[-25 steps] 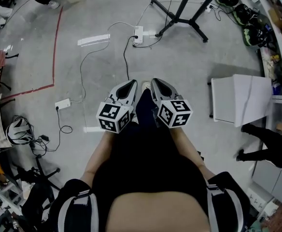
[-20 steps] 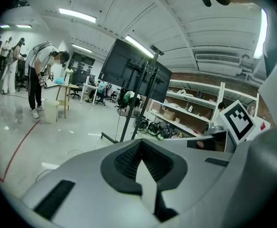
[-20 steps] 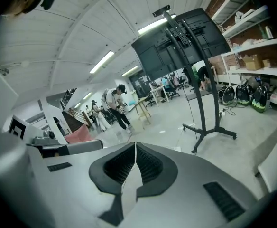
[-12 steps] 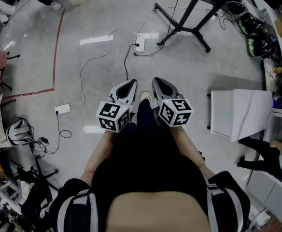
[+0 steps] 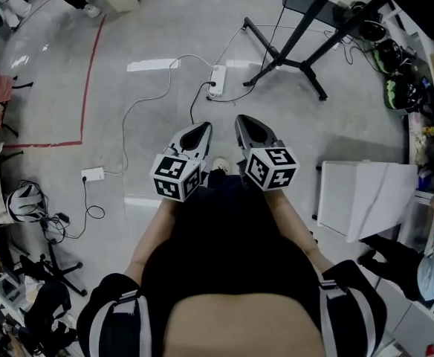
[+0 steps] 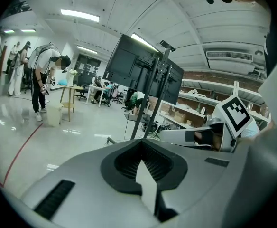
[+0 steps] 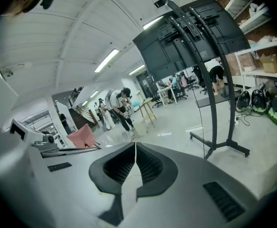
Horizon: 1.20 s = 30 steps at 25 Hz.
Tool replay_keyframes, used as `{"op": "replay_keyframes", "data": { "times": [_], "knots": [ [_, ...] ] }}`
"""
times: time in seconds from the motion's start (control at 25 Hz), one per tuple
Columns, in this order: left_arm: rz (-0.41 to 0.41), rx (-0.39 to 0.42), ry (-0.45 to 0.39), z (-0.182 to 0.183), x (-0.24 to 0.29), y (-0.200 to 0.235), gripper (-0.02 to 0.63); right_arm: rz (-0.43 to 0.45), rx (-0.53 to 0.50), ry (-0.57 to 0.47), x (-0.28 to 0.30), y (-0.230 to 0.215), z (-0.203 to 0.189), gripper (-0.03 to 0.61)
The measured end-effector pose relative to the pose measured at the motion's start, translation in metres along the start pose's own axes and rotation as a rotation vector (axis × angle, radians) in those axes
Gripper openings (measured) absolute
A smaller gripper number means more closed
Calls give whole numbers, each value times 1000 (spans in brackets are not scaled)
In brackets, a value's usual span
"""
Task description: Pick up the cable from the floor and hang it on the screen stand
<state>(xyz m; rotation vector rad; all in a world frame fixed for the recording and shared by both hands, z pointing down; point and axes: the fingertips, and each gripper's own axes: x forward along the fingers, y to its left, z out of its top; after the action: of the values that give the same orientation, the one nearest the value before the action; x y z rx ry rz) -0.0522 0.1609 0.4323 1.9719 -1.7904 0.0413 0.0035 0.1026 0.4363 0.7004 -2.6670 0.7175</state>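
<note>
A white cable (image 5: 139, 99) runs over the grey floor from a white power strip (image 5: 216, 80) to a small white plug box (image 5: 93, 175). From the strip a black cable (image 5: 193, 103) leads toward me. The black screen stand (image 5: 295, 58) has its feet at the top; its dark screen (image 6: 138, 68) and its post (image 7: 209, 94) rise ahead of the jaws. My left gripper (image 5: 201, 127) and right gripper (image 5: 245, 120) are side by side above my legs, both shut and empty. The left gripper's tips (image 6: 142, 161) and the right's (image 7: 135, 146) meet with nothing between them.
A white table (image 5: 366, 195) stands at the right with a person (image 5: 425, 266) beside it. Helmets and bags (image 5: 395, 88) lie along the right wall. A red tape line (image 5: 87, 73) marks the floor at left, near gear and cables (image 5: 24, 203). People (image 6: 39, 80) stand far off.
I have moved toward the stand: the power strip and the stand's feet have come closer and lower in the head view. Both grippers stay shut, side by side.
</note>
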Motion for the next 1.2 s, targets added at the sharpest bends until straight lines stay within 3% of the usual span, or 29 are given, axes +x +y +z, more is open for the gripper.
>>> {"op": "replay_keyframes", "data": {
  "times": [0.6, 1.2],
  "knots": [
    [68, -58, 47, 5, 36, 54, 7, 29, 49, 104, 59, -28, -6, 25],
    [95, -70, 73, 28, 97, 129, 8, -39, 30, 171, 123, -81, 10, 26]
  ]
}}
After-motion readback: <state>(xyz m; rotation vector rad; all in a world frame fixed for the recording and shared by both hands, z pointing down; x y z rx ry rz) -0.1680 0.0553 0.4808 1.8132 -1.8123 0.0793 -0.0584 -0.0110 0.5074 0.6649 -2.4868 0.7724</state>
